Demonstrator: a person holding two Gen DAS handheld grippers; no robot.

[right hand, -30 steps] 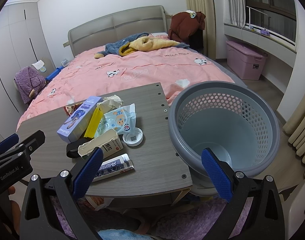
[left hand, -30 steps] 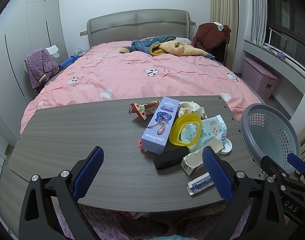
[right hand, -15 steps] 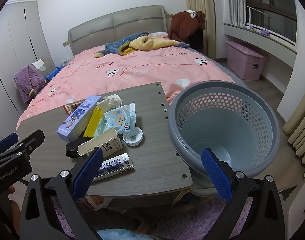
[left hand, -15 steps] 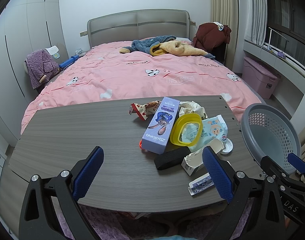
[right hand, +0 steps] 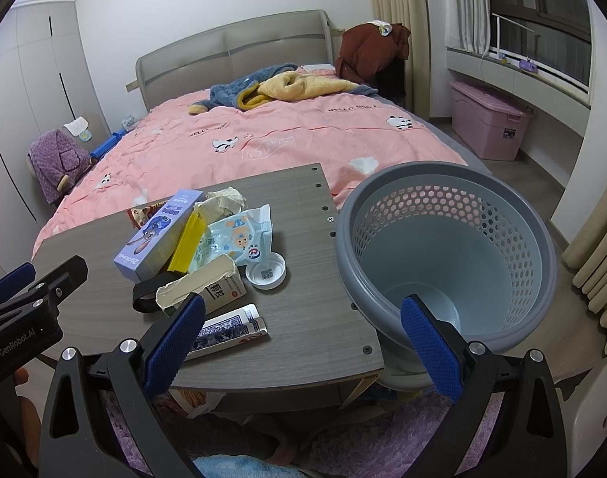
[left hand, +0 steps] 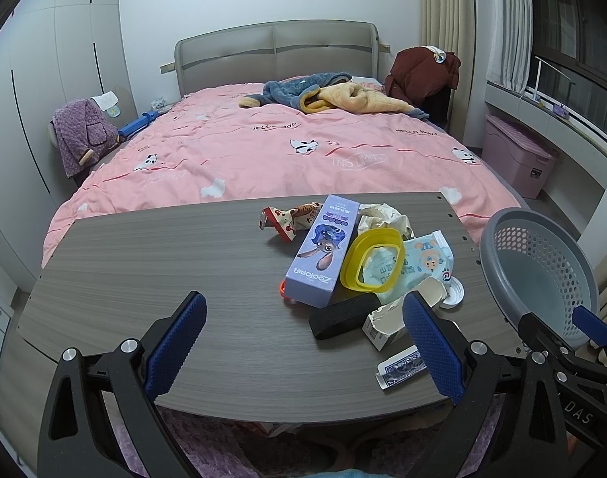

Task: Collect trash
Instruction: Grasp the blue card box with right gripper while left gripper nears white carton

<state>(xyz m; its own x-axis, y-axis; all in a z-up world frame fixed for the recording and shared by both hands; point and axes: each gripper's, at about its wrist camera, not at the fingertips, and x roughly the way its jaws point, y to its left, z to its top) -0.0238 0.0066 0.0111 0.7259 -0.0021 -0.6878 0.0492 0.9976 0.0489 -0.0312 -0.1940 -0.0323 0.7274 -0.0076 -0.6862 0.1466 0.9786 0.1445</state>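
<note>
A heap of trash lies on the right part of the wooden table [left hand: 144, 279]: a purple carton [left hand: 323, 251], a yellow plastic ring [left hand: 373, 265], a wet-wipe pack [left hand: 424, 257], crumpled paper [left hand: 383, 215], a snack wrapper [left hand: 287, 219], a black strap [left hand: 345, 318], a torn white box [left hand: 391, 318], a white lid [right hand: 265, 275] and a blue card pack [right hand: 227, 330]. A grey perforated basket [right hand: 446, 255] stands off the table's right end. My left gripper [left hand: 303, 342] hangs open over the table's near edge. My right gripper [right hand: 303, 348] is open too, between the card pack and the basket.
Behind the table is a bed with a pink cover [left hand: 283, 159] and bundled clothes [left hand: 327, 95]. A pink storage box [right hand: 490, 123] sits under the window at right. A chair with a purple garment [left hand: 82, 139] stands at left. A purple rug [right hand: 343, 446] lies under the table.
Both views have shifted very slightly; the trash, basket and both open grippers stay where they were.
</note>
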